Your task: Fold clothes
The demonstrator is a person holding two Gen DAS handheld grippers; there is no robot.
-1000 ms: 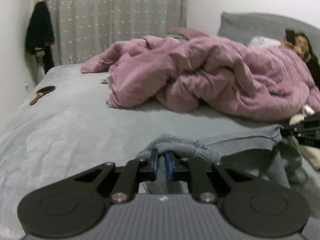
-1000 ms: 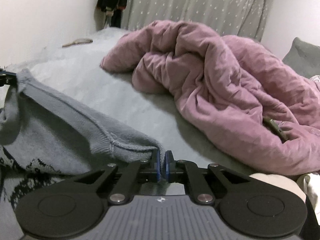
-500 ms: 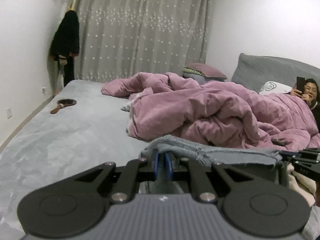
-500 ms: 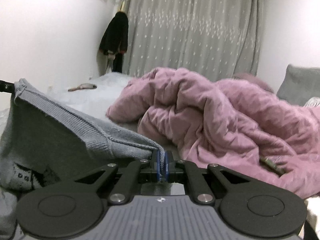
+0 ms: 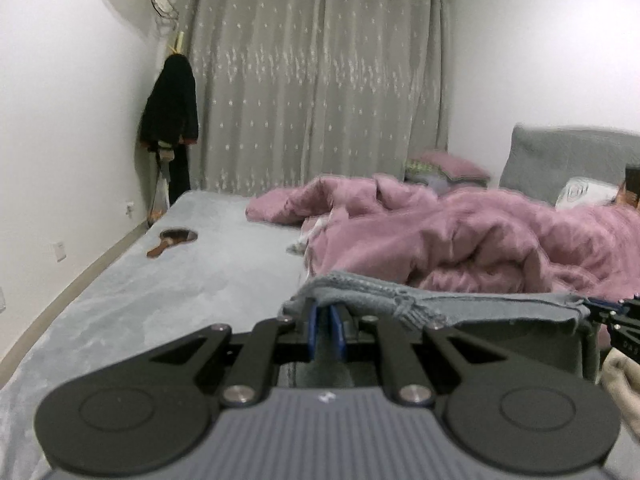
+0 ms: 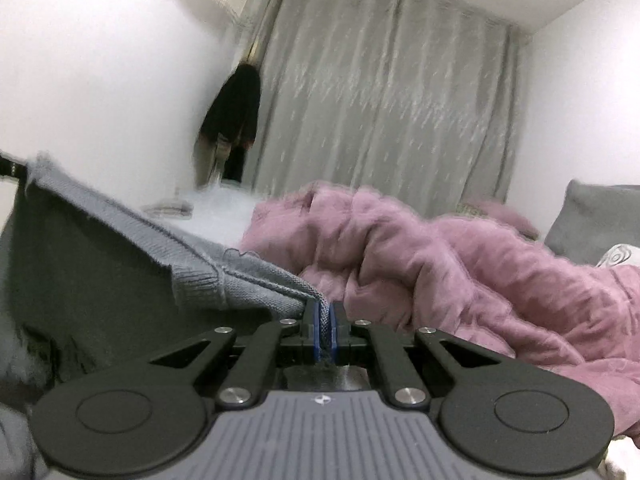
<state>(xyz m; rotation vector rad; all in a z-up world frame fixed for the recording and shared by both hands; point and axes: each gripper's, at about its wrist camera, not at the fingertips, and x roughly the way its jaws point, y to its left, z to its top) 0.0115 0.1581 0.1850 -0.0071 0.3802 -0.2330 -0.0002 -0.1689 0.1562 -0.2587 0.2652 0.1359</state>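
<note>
Your left gripper (image 5: 325, 330) and right gripper (image 6: 326, 330), both clenched on the top edge of the gray knit sweater (image 5: 492, 308), have risen since a second ago, the views tipping up from the bedding toward the curtain (image 5: 320, 88). The sweater's ribbed edge now stretches taut between them, its long axis running 9 to 3 o'clock, its body hanging below. Beyond, at 2 o'clock, a rumpled pink duvet (image 5: 460, 236) lies on the plush gray bed (image 5: 180, 280).
</note>
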